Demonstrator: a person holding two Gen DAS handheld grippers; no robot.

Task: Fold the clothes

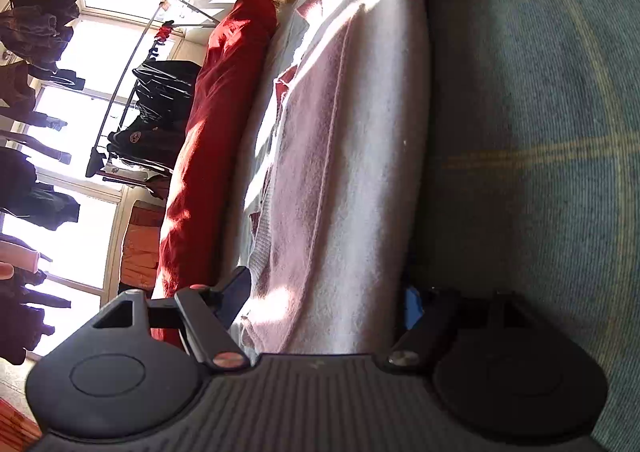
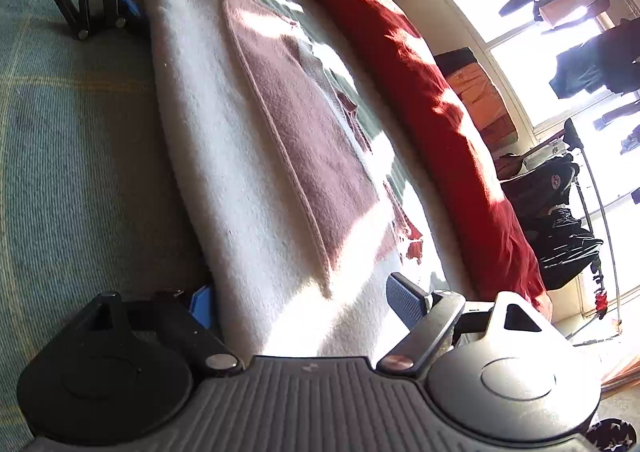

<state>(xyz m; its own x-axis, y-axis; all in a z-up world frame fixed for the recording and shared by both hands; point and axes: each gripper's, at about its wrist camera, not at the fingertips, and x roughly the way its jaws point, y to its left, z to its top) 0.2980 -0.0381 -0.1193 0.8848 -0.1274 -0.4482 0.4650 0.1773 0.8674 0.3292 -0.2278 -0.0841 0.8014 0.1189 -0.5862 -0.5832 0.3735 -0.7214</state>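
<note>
While both sets of jaws stand wide apart, the folded white garment [image 1: 360,172] lies between the fingers of the left gripper [image 1: 324,300] and the right gripper [image 2: 304,300], one at each end, on a green blanket [image 2: 72,140]. Only the right view shows its pink panel's [image 2: 304,124] full outline; a red bolster [image 1: 216,124] lies beyond.

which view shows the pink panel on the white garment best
The right wrist view: the pink panel lies nearly whole across the white garment, its piped edge traceable end to end. The left wrist view shows the same panel compressed, washed out and partly glared.
</note>
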